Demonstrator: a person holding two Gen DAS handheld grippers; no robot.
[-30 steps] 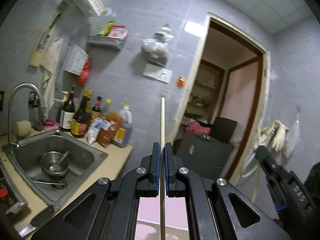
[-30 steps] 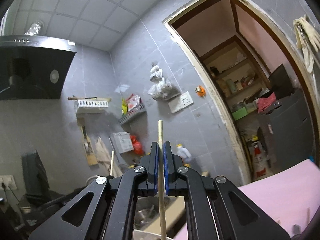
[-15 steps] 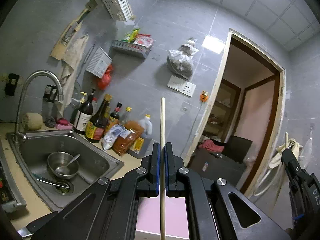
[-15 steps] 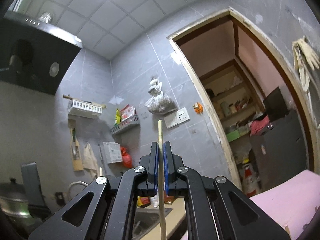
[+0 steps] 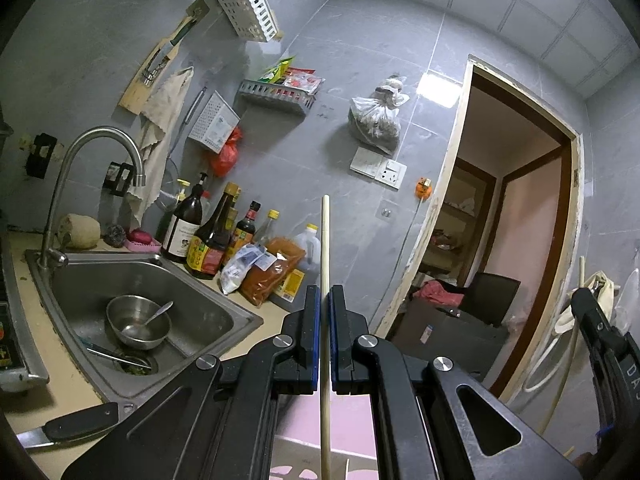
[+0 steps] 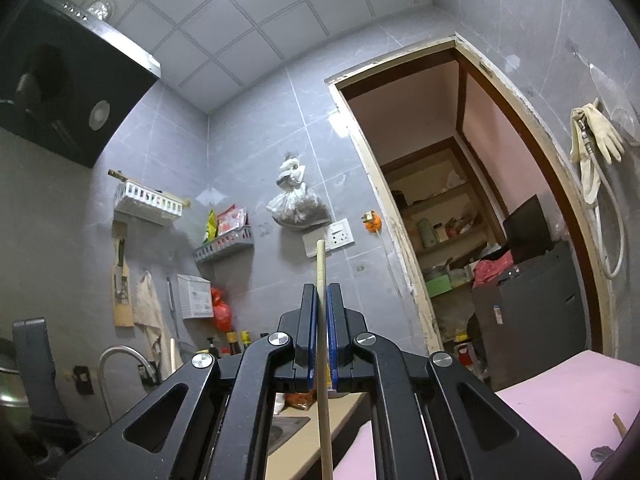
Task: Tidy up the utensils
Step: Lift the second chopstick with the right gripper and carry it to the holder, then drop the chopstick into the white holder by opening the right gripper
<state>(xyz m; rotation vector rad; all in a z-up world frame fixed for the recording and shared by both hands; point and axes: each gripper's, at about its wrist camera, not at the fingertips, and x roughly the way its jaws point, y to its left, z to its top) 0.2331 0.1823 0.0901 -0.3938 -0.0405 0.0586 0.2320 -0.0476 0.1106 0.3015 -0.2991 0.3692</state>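
In the left wrist view my left gripper (image 5: 324,296) is shut on a pale wooden chopstick (image 5: 325,240). The stick runs straight up between the blue pads and ends well past the fingertips, in front of the grey tiled wall. In the right wrist view my right gripper (image 6: 322,292) is shut on a second chopstick (image 6: 321,264), whose blunt end pokes a short way beyond the tips. A pink mat (image 6: 560,400) lies below at the right, with another stick's end (image 6: 618,424) on it. The right gripper's black body (image 5: 600,344) shows at the left view's right edge.
A steel sink (image 5: 224,304) holds a bowl with a spoon (image 5: 138,322), under a curved faucet (image 5: 100,140). Bottles and packets (image 5: 224,248) line the counter behind. A knife handle (image 5: 80,426) lies near the front. A white basket (image 5: 248,4) hangs on the wall; an open doorway (image 5: 512,220) is right.
Both views have swung: in the left one the sink, bottles and doorway slid rightward. The right one tipped up, showing more ceiling and hood. Both grippers stay shut on their chopsticks.
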